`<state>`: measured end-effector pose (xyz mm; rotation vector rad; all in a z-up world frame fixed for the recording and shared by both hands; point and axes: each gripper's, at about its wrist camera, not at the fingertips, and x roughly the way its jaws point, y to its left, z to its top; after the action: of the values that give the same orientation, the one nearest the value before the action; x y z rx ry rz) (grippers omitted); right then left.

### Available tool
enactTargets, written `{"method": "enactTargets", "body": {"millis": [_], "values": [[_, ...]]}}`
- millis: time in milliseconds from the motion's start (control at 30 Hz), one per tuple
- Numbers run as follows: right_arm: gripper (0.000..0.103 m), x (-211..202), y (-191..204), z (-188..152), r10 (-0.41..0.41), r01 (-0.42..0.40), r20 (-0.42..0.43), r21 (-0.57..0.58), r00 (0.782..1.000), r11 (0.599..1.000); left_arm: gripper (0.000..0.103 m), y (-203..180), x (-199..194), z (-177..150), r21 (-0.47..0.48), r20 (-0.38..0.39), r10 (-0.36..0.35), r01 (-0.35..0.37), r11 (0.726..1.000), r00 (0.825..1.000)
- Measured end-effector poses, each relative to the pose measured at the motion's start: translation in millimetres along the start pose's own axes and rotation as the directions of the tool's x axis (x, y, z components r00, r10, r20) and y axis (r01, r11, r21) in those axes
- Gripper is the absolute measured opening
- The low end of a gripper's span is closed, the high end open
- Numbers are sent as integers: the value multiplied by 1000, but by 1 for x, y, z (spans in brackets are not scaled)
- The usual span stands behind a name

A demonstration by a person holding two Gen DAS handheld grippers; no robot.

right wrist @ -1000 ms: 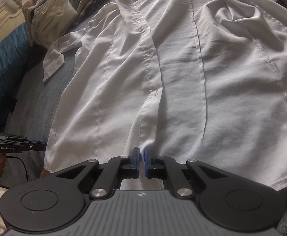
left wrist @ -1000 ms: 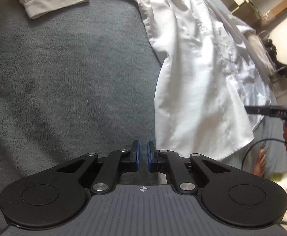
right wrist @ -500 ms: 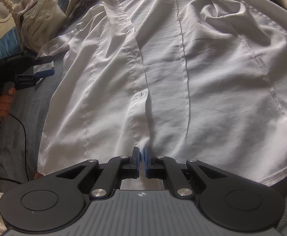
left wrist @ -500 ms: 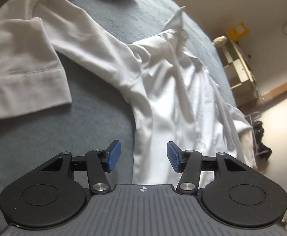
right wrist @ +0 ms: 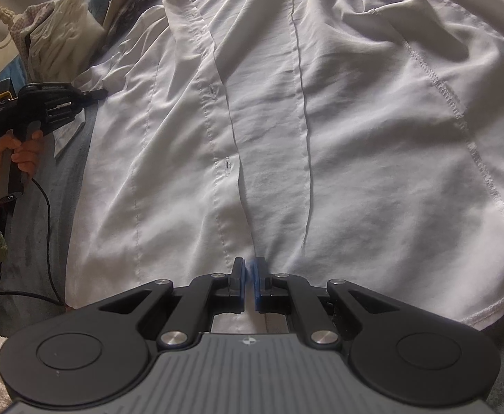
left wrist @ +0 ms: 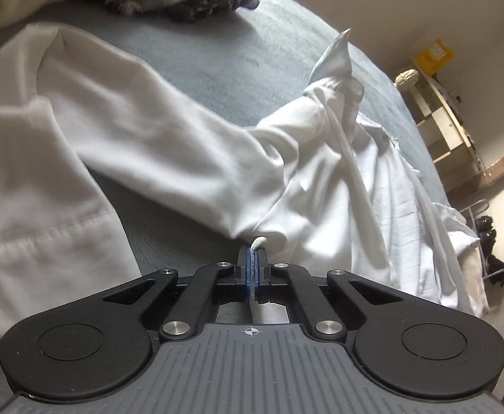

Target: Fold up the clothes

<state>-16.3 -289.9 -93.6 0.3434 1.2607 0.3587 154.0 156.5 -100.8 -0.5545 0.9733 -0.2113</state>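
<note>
Left gripper (left wrist: 252,269) jaws pinch the white shirt (left wrist: 320,186) side edge; right gripper (right wrist: 248,283) jaws clamp its hem. The thin pinch may slip under tension.

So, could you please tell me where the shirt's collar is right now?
In the left wrist view, the collar stands up in the upper right, above the white shirt, against the grey bedcover.

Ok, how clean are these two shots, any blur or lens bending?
Left wrist view: the white shirt sleeve is soft with motion blur, the dark bundle behind is smeared, and the bed edge bows. Right wrist view: sharper, seams crisp; edges curve.
</note>
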Motion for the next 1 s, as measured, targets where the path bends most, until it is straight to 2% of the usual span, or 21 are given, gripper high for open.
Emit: {"method": "enactTargets", "body": {"millis": [100, 200, 333, 367, 400, 467, 567, 633, 767, 867, 1000], "values": [[5, 0, -3, 0, 11, -11, -8, 9, 1000, 1000, 0, 4, -1, 9, 31, 10, 8, -8, 999, 1000], [5, 2, -5, 0, 14, -14, -16, 13, 1000, 1000, 0, 10, 9, 12, 50, -6, 49, -49, 998, 999], [5, 1, -7, 0, 15, -15, -19, 15, 1000, 1000, 3, 16, 7, 11, 9, -22, 31, -31, 999, 999], [5, 0, -7, 0, 16, -16, -19, 17, 1000, 1000, 7, 16, 2, 10, 5, -26, 37, -37, 999, 999], [5, 0, -8, 0, 17, -16, -20, 20, 1000, 1000, 14, 14, -3, 9, 12, -26, 49, -49, 999, 998], [5, -1, -9, 0, 19, -19, -20, 26, 1000, 999, 24, 9, -18, 5, 51, -8, 86, -85, 995, 996], [5, 1, -9, 2, 20, -19, -23, 39, 1000, 999, 25, -1, -51, -1, 144, 23, 107, -109, 984, 994], [6, 1, -9, 3, 20, -19, -23, 41, 1000, 999, 25, -10, -75, -10, 211, 24, 89, -92, 973, 996], [7, 1, -8, 3, 20, -19, -22, 57, 1000, 998, 35, -34, -103, -45, 342, -99, 25, 10, 940, 995], [7, 1, -7, 3, 22, -21, -19, 78, 1000, 997, 36, -51, -102, -93, 394, -236, -10, 105, 913, 972], [8, -2, -4, 3, 19, -18, -10, 91, 1000, 996, 35, -58, -95, -160, 407, -356, -7, 162, 899, 934]]}}
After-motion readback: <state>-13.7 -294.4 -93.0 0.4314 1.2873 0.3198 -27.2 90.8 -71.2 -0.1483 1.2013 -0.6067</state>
